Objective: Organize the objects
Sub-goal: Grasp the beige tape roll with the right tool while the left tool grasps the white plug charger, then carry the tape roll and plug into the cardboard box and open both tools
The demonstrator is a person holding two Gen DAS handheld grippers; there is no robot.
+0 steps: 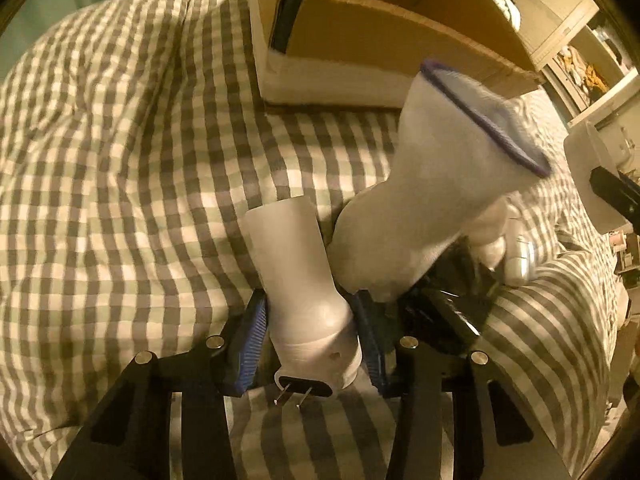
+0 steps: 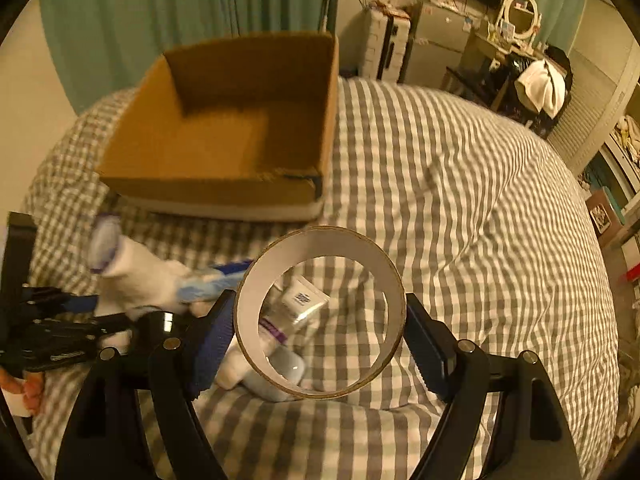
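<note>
My left gripper [image 1: 310,308] points down over the checked bedspread [image 1: 120,200], its blue pads shut on a white plug adapter [image 1: 296,264] whose two metal prongs face the camera. A white sock with a purple cuff [image 1: 432,184] rises beside its right finger, blurred. Whether the sock is caught in the grip I cannot tell. My right gripper [image 2: 320,320] is shut on a cardboard tape ring [image 2: 256,280], a pad pressing on each side. An open cardboard box [image 2: 224,184] stands on the bed beyond both grippers, also visible as the box [image 1: 400,40] in the left wrist view.
Under the ring lie a small white tube [image 2: 304,298] and a rounded white case [image 2: 284,372]. A black shiny object [image 1: 448,312] sits beside the sock. A hand [image 2: 28,392] shows at the lower left. Shelves [image 1: 580,60] and furniture [image 2: 440,40] border the bed.
</note>
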